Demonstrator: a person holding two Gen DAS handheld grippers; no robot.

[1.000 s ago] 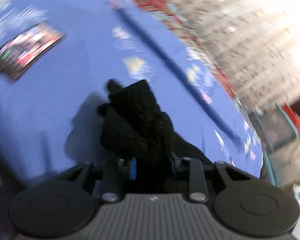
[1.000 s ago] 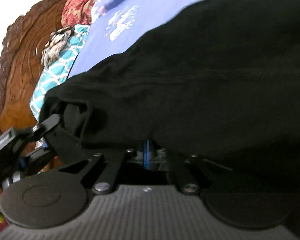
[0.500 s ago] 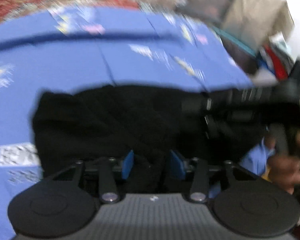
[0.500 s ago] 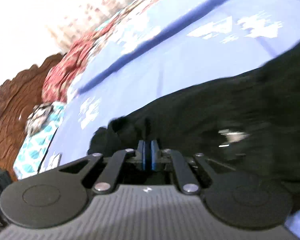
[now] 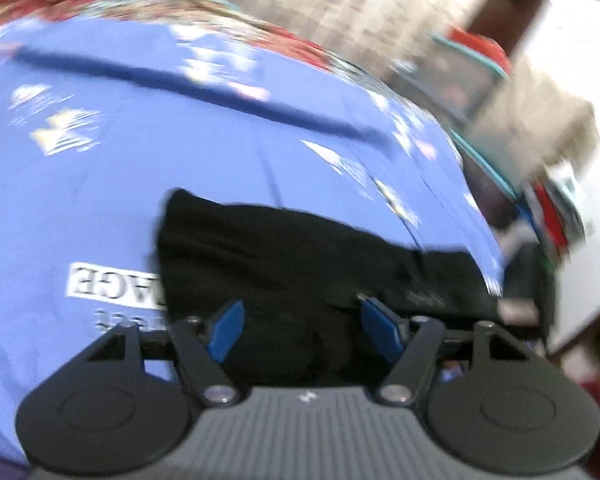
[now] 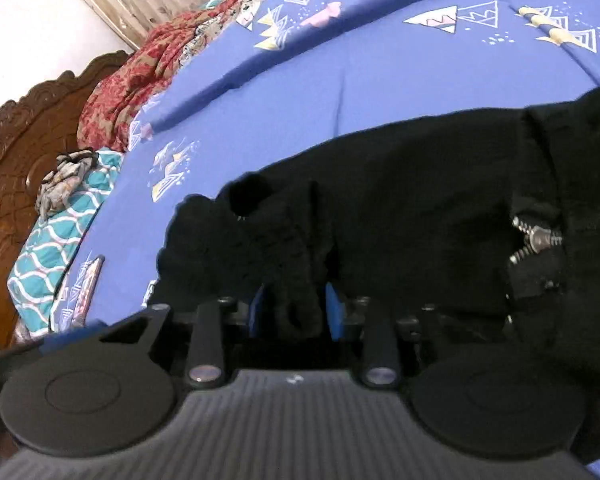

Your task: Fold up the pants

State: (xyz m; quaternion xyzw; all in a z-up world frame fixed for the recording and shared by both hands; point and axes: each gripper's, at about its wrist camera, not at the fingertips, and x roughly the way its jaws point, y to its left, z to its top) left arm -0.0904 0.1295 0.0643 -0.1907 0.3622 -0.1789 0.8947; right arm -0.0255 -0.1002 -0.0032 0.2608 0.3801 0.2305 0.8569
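Black pants (image 5: 284, 252) lie folded over on the blue printed bedsheet (image 5: 140, 152). My left gripper (image 5: 304, 328) hovers at their near edge. Its jaws are opening and stand wide, with the blue pads (image 5: 228, 330) clear of the cloth below. In the right wrist view the pants (image 6: 400, 200) spread across the sheet (image 6: 340, 80), with the zipper (image 6: 536, 240) showing at the right. My right gripper (image 6: 296, 312) is at a bunched fold of the cloth. Its jaws are opening, and the fold stands loosely between the pads.
A carved wooden headboard (image 6: 8, 184), a teal patterned pillow (image 6: 60, 232) and a red patterned blanket (image 6: 132, 76) line the far left of the bed. A flat booklet (image 6: 86, 284) lies near the pillow. Boxes and clutter (image 5: 540, 128) stand past the bed's right edge.
Both grippers were shut on bunched black cloth and have spread their jaws. The pants went from hanging lifted to lying on the sheet. The left view swung round across the bed.
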